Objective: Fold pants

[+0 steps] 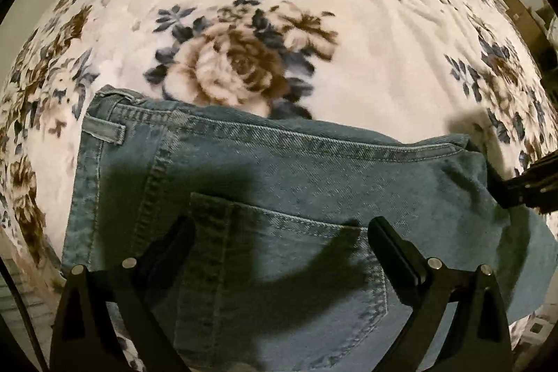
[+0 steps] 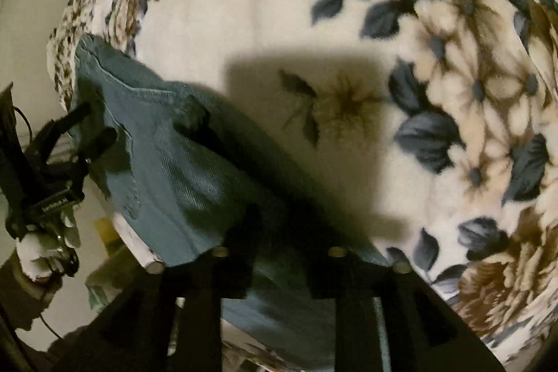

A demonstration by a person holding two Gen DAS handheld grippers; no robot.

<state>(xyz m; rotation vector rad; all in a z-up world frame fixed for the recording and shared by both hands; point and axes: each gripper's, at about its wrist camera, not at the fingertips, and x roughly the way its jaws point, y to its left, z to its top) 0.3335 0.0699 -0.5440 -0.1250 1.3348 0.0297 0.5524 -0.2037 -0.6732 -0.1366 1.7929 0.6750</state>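
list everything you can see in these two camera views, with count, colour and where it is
Blue denim pants: one, faded blue, lying on the blanket under both grippers, back pocket facing up.
Fleece floral blanket: one, cream with brown and slate-blue flowers, covering the bed.
Cardboard boxes: a few, brown, beyond the bed's far right edge.
Left gripper: one, black, jaws open above the pocket.
Right gripper: one, black, jaws apart over the denim.
Gloved hand: one, white, gripping the left gripper.

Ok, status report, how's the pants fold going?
Left gripper open, over the jeans back pocket. Right gripper at the jeans edge, grip unclear in shadow. Jeans flat on blanket. Nothing in the way.
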